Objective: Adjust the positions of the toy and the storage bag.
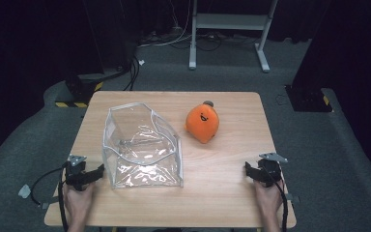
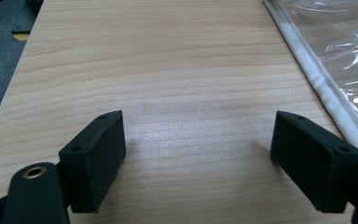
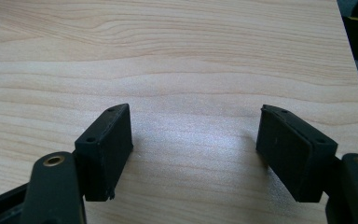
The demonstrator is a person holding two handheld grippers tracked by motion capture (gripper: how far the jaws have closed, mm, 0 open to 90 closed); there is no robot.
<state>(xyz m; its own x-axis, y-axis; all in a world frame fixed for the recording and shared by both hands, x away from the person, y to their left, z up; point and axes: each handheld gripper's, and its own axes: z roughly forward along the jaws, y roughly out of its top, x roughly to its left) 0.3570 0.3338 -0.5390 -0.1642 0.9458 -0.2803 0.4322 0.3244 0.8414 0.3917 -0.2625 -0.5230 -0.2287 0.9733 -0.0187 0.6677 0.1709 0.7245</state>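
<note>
A clear plastic zip bag (image 1: 142,145) stands open on the wooden table (image 1: 222,159), left of centre. An orange plush toy with a drawn face (image 1: 203,123) lies right of it, toward the back. My left gripper (image 1: 94,175) rests at the front left, just left of the bag, open with bare wood between its jaws. In the left gripper view the gripper (image 2: 198,151) is open and the bag's white zip edge (image 2: 326,88) runs past its right jaw. My right gripper (image 1: 251,171) sits at the front right, open; between its fingers (image 3: 196,149) there is bare wood.
Beyond the table lies grey carpet with a white metal stand (image 1: 229,29) and cables at the back. Black bases with yellow-striped edges (image 1: 77,94) stand at the far left and far right. Cables trail from both grippers off the front edge.
</note>
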